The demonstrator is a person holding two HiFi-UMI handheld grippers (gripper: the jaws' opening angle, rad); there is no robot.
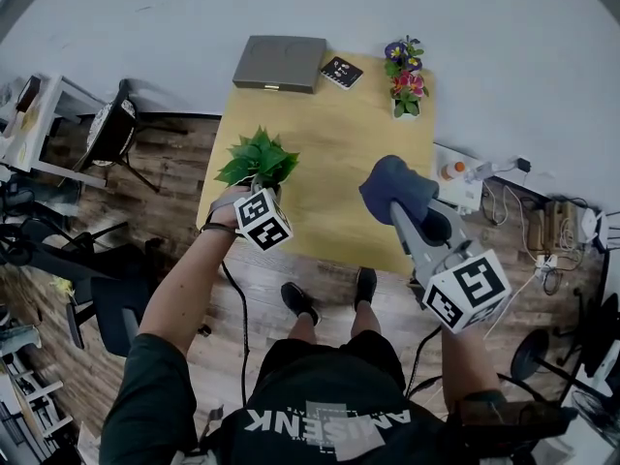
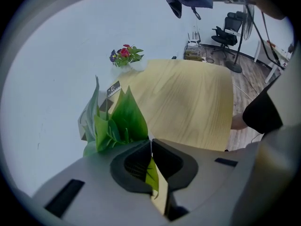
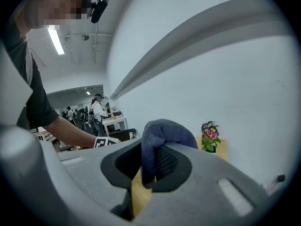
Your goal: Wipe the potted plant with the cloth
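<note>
Potted plant (image 1: 257, 159) sits clamped in the left hand-held gripper (image 2: 150, 144).

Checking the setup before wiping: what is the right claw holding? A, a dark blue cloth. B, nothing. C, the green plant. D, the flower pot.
A: in the right gripper view, the right claw is shut on the dark blue cloth.
</note>
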